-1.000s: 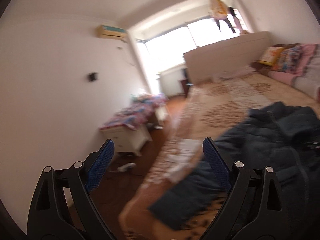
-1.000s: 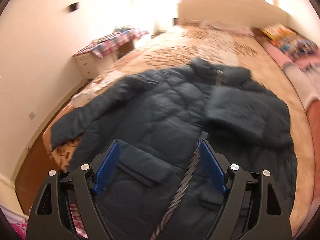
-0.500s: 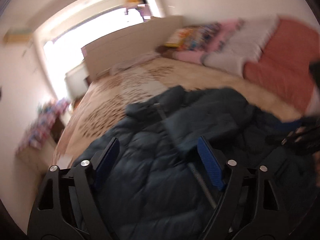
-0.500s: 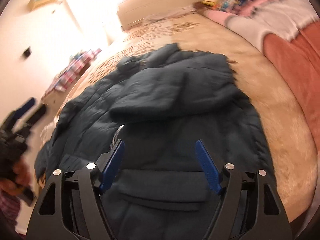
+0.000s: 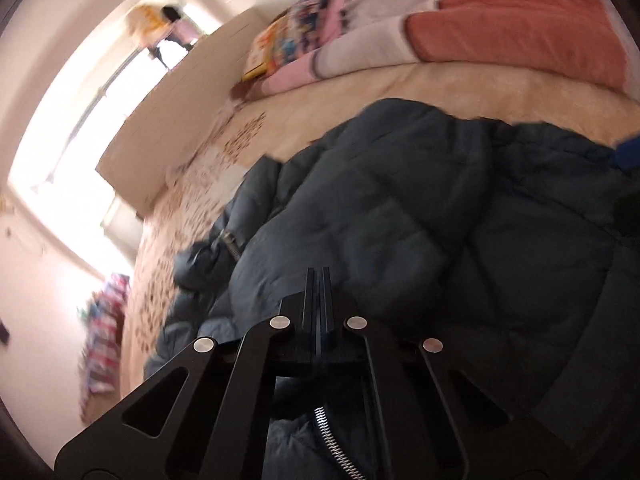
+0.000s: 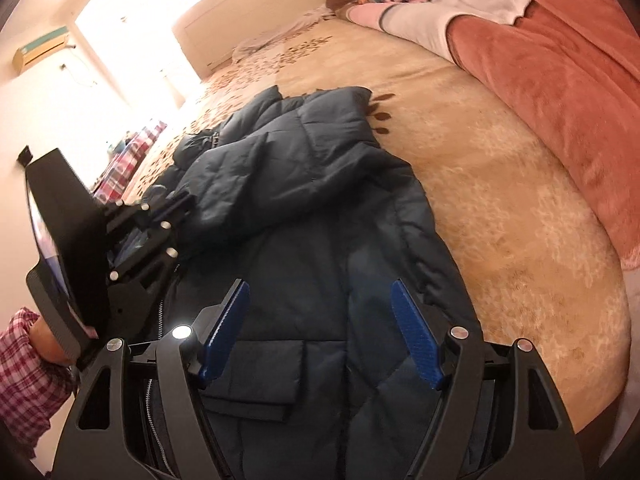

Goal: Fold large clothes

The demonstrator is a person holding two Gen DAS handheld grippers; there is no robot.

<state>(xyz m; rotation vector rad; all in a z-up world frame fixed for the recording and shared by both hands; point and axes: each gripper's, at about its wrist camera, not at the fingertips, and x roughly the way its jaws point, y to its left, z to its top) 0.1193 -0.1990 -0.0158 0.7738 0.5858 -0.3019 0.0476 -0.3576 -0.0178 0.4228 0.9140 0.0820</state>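
Note:
A dark blue puffer jacket (image 6: 320,208) lies spread on the bed, its right sleeve folded across the chest. It also fills the left wrist view (image 5: 420,220). My left gripper (image 5: 318,280) is shut, its jaws pressed together just above the jacket near the zipper (image 5: 332,440); I cannot tell if cloth is pinched between them. It also shows in the right wrist view (image 6: 176,204) over the jacket's left side. My right gripper (image 6: 320,332) is open and empty above the jacket's lower front with its pocket flap (image 6: 256,376).
The bed has a beige patterned cover (image 6: 500,184). An orange blanket (image 6: 560,60) and pink and white bedding (image 5: 360,40) lie along its far right side. A headboard (image 5: 180,92) and bright window stand beyond. A side table with plaid cloth (image 6: 128,160) stands left.
My left gripper has swung from the room's left side over the jacket and has shut. My right gripper has moved right, toward the jacket's lower right front, and stays open.

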